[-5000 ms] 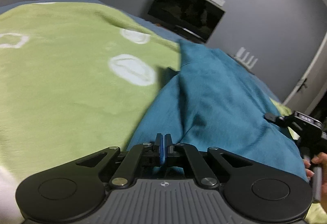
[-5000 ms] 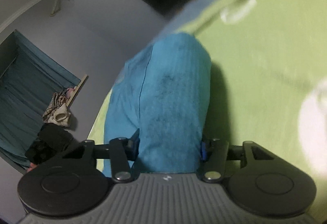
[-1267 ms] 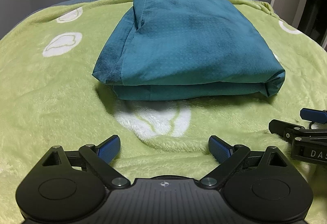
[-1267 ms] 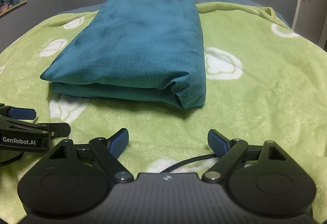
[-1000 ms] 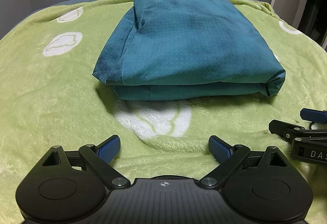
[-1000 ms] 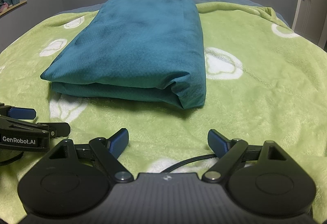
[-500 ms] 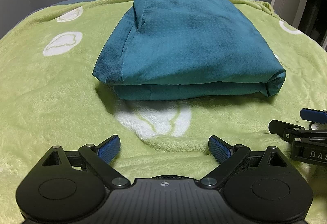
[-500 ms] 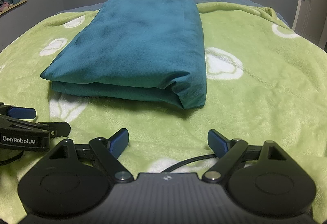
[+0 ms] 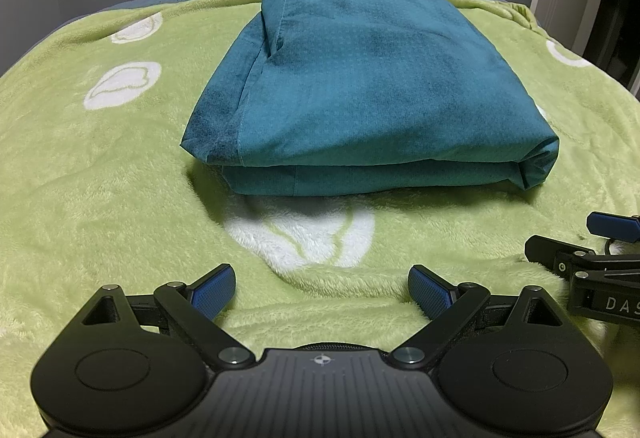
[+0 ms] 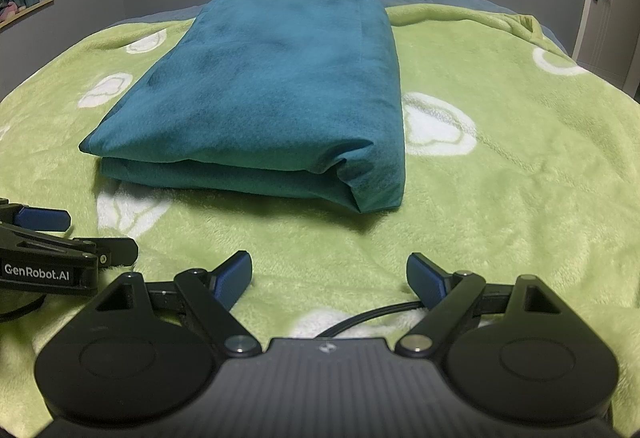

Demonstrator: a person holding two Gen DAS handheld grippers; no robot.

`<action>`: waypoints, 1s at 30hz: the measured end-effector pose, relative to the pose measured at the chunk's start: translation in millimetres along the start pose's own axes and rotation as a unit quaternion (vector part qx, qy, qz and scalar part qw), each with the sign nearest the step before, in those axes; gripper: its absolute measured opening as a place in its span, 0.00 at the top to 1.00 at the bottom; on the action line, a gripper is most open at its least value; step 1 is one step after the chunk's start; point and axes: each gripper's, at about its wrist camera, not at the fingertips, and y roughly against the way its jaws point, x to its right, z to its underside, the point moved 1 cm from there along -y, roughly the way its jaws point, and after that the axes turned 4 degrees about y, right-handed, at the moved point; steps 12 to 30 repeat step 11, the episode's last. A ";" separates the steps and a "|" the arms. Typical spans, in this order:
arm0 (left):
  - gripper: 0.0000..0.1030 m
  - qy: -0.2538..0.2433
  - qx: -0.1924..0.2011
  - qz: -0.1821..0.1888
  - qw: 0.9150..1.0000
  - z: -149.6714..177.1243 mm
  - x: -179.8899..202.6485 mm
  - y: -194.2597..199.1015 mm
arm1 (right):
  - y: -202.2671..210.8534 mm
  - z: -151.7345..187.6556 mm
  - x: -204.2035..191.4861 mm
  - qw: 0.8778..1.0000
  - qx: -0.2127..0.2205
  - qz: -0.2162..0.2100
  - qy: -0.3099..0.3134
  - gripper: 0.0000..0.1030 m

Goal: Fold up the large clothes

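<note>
Teal folded garment point(image 9: 360, 86) unmoved; both grippers stay open, still.

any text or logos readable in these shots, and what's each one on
"GenRobot.AI": white print on the black left gripper's side, seen from the right wrist.
"DAS", cut off by the frame edge: white letters on the black right gripper's side, seen from the left wrist.
Nothing else bears readable text.

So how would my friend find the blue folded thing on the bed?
Look at the fluffy green blanket with white blobs covering the bed. In its middle lies the folded teal cloth bundle, in neat stacked layers. It is the only dark blue-green thing on the blanket.
</note>
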 end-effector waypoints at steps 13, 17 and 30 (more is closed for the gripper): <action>0.07 -0.001 0.009 -0.011 1.000 -0.7 -1.8 2.9 | 0.2 0.7 -0.4 1.000 0.000 0.001 0.001 0.17; 0.07 -0.001 0.009 -0.011 1.000 -0.7 -1.8 2.9 | 0.2 0.7 -0.4 1.000 0.000 0.001 0.001 0.17; 0.07 -0.001 0.009 -0.011 1.000 -0.7 -1.8 2.9 | 0.2 0.7 -0.4 1.000 0.000 0.001 0.001 0.17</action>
